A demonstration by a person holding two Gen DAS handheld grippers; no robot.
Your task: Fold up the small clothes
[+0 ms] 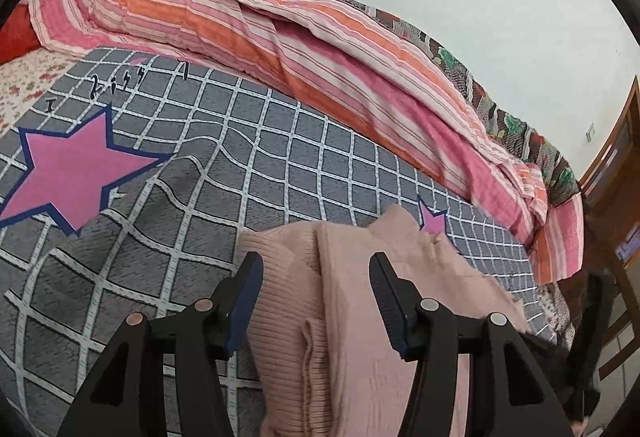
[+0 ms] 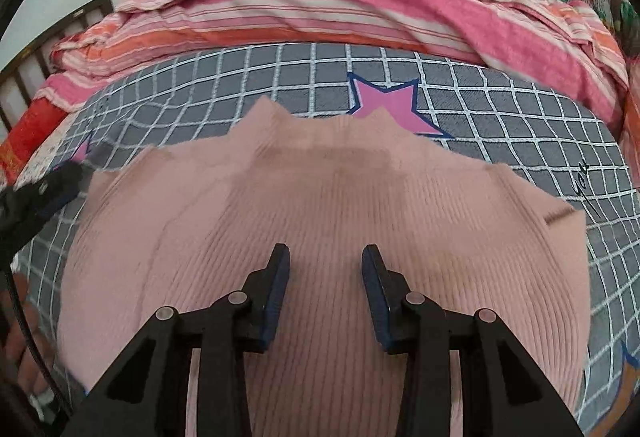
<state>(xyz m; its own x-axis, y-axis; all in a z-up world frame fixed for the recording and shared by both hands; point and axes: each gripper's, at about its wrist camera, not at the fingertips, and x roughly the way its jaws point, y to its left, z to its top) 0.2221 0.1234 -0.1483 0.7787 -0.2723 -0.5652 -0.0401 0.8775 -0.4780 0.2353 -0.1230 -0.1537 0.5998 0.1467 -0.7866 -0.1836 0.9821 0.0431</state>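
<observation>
A pink ribbed knit sweater (image 2: 320, 205) lies spread on a grey bedspread (image 2: 500, 109) with a white grid and pink stars. Its collar points toward the far side of the bed. In the right wrist view my right gripper (image 2: 326, 253) is over the middle of the sweater, jaws apart and nothing pinched between them. My left gripper (image 1: 316, 265) stands open over the sweater's (image 1: 360, 317) folded-in side, where a ribbed sleeve lies on the body. The left gripper (image 2: 44, 193) also shows as a dark shape at the sweater's left edge in the right wrist view.
A pink and orange striped quilt (image 1: 280, 37) is bunched along the bed's far side, with a patterned blanket (image 1: 516, 133) behind it. A dark slatted headboard (image 2: 24, 77) stands at the left. Wooden furniture (image 1: 616, 157) stands past the bed's right end. A hand (image 2: 24, 353) shows at lower left.
</observation>
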